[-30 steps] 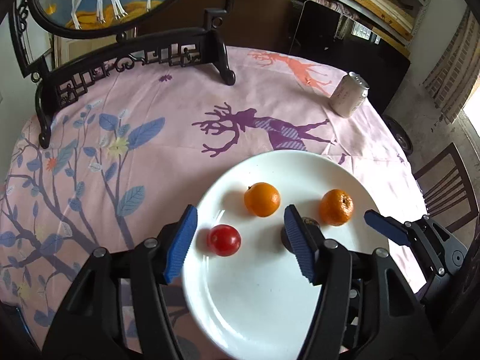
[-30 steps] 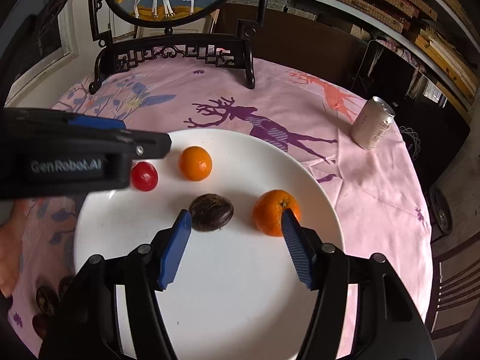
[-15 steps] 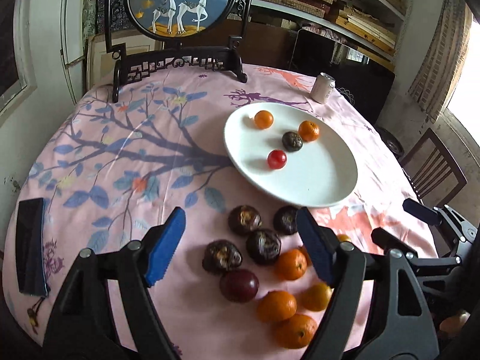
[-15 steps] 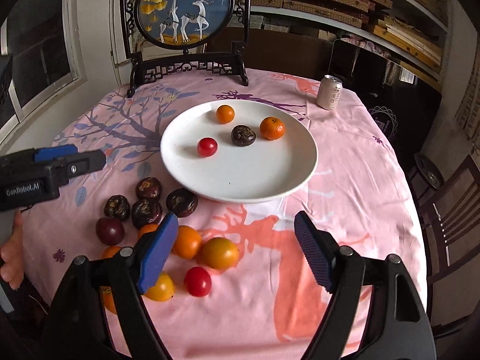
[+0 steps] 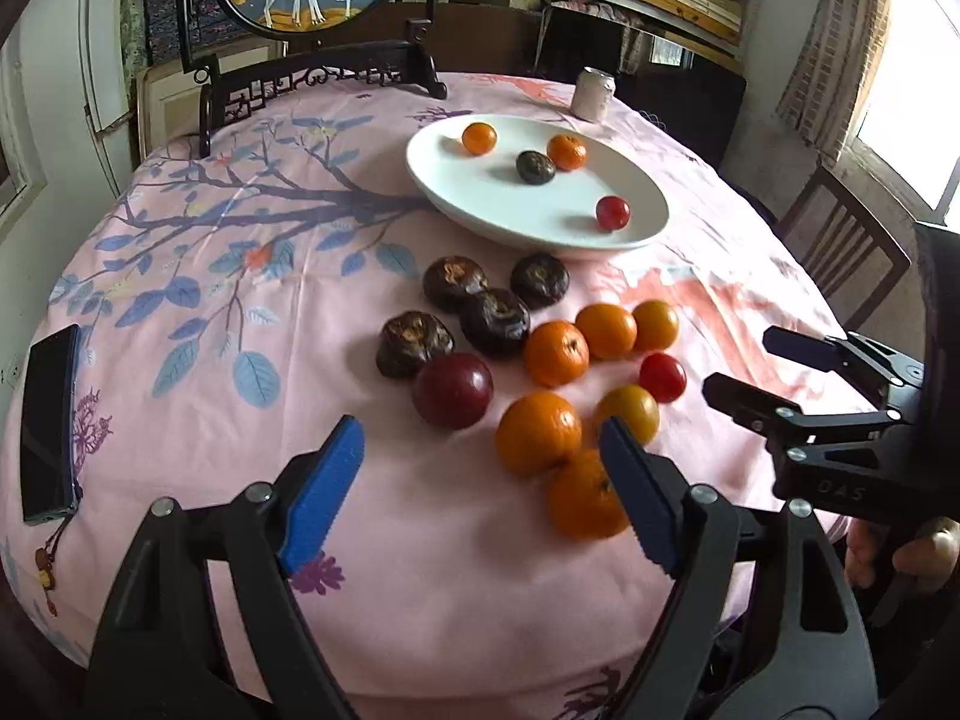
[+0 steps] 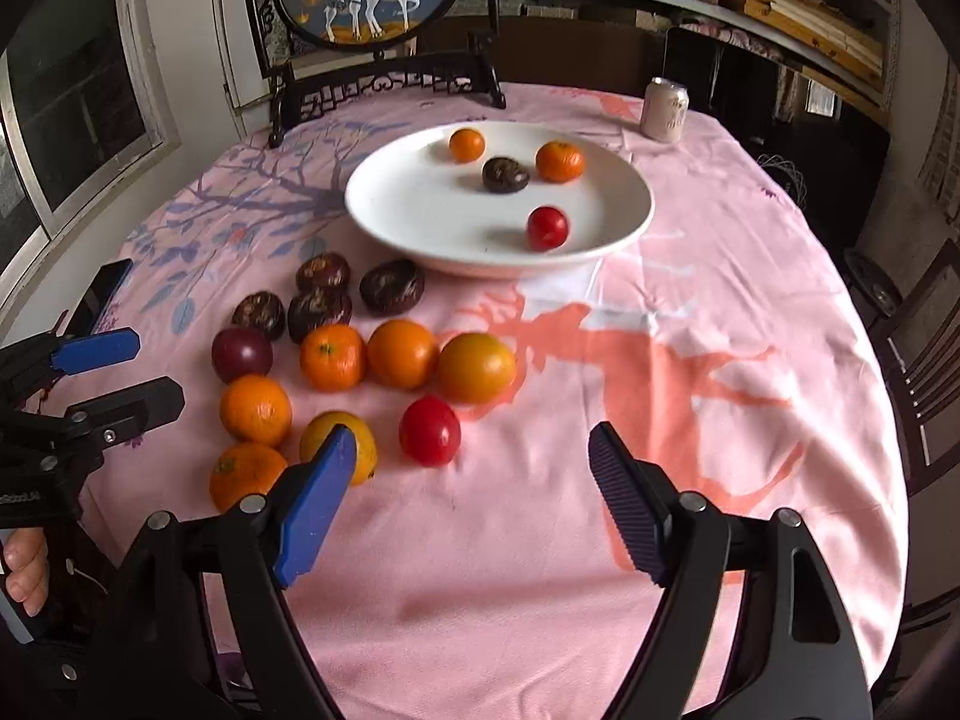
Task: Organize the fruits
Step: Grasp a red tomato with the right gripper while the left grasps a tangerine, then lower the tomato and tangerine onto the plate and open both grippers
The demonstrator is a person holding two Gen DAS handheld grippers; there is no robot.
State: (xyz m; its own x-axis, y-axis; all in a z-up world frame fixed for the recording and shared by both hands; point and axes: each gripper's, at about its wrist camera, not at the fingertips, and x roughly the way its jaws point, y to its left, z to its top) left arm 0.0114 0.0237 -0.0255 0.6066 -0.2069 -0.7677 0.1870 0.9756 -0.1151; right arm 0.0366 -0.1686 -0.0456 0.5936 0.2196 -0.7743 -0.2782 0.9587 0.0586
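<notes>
Pink cloth covers the worktop (image 6: pixel 720 276), and on it, toward the far side, we see the white plate (image 6: pixel 420 228) already carrying four fruits: two small oranges, one dark fruit and a red one. The rest lie loose on the cloth in a pile (image 6: pixel 336 360) between the plate and us: dark fruits nearest the plate, oranges and a plum behind them, a yellow fruit and a red tomato (image 6: pixel 430 430) closest to us. Both grippers hover above the near edge, fingers wide and holding nothing. From the right gripper (image 6: pixel 471 468) the pile lies ahead and to the left; the tomato sits just inside its left finger (image 6: pixel 312 504), and the yellow fruit (image 6: pixel 354 426) is partly hidden behind that finger. From the left gripper (image 5: pixel 483 471) the pile lies ahead and to the right; the nearest orange (image 5: pixel 579 501) is touching or half hidden by its right finger (image 5: pixel 636 510), and a second orange (image 5: pixel 537 433) lies between the fingers. We judge either gripper is near enough to pick next; the round fruits offer no long axis, so only a sideways shift to centre one matters.
</notes>
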